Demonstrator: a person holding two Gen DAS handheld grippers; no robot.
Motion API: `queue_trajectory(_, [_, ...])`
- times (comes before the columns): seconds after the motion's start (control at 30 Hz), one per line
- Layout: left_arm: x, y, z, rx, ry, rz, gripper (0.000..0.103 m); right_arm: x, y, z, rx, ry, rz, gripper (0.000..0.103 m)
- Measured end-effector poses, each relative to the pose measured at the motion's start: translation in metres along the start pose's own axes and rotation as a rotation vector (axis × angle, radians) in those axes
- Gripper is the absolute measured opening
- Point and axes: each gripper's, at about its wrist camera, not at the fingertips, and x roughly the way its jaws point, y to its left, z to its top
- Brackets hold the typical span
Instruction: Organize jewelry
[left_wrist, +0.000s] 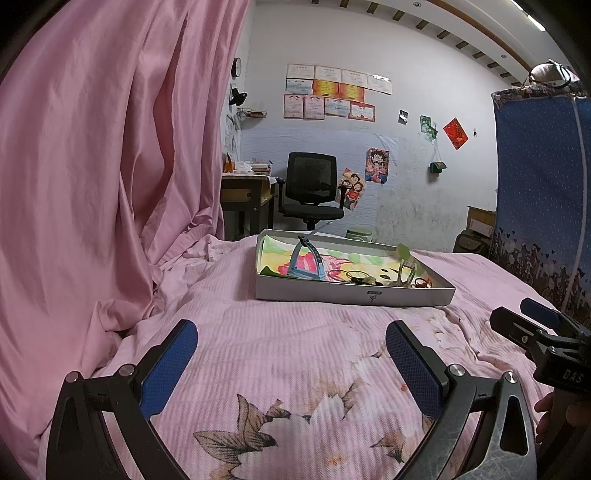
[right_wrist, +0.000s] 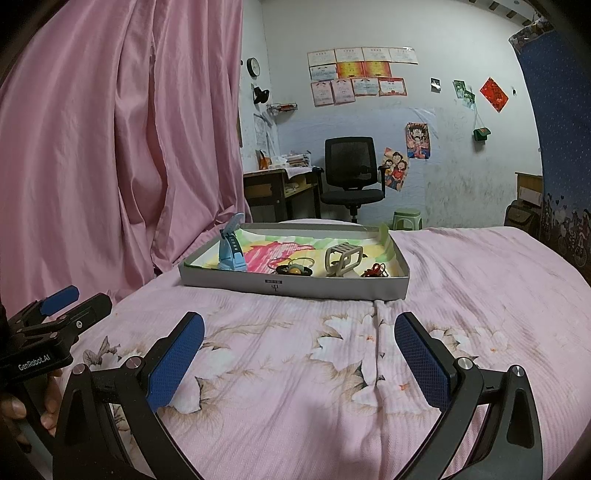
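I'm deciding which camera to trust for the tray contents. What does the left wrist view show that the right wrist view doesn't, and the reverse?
Only the left wrist view shows the ceiling with its light strips, and the right claw from the side.

Only the right wrist view shows the beige hair clip standing clear in the tray, the green stool unobstructed, and the left claw from the side.

Both show the tray on the pink bedspread, the blue watch in it, the pink curtain and the black chair. Each view's own claw is open and empty.
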Motion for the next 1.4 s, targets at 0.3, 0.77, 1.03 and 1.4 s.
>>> queue_trajectory(0.3, [-0.0001, -0.0009, 0.0001, 0.000, -0.001, 0.000, 0.103, -0.0001, 0.0001, 0.0008, 0.000, 0.001, 0.000, 0.102])
queue_trajectory(0.77, [0.0000, -0.0005, 0.0004, 0.003, -0.001, 0.001, 0.103, -0.0002, 0.0000, 0.0021, 0.000, 0.002, 0.000, 0.102])
queue_trajectory(1.03, [-0.0002, -0.0011, 0.0002, 0.001, 0.000, 0.001, 0.103, -0.0005, 0.0003, 0.0026, 0.000, 0.003, 0.000, 0.102])
queue_trajectory(1.4, [-0.0001, -0.0012, 0.0002, 0.003, 0.000, 0.001, 0.103, -0.0004, 0.0001, 0.0034, 0.000, 0.004, -0.001, 0.102])
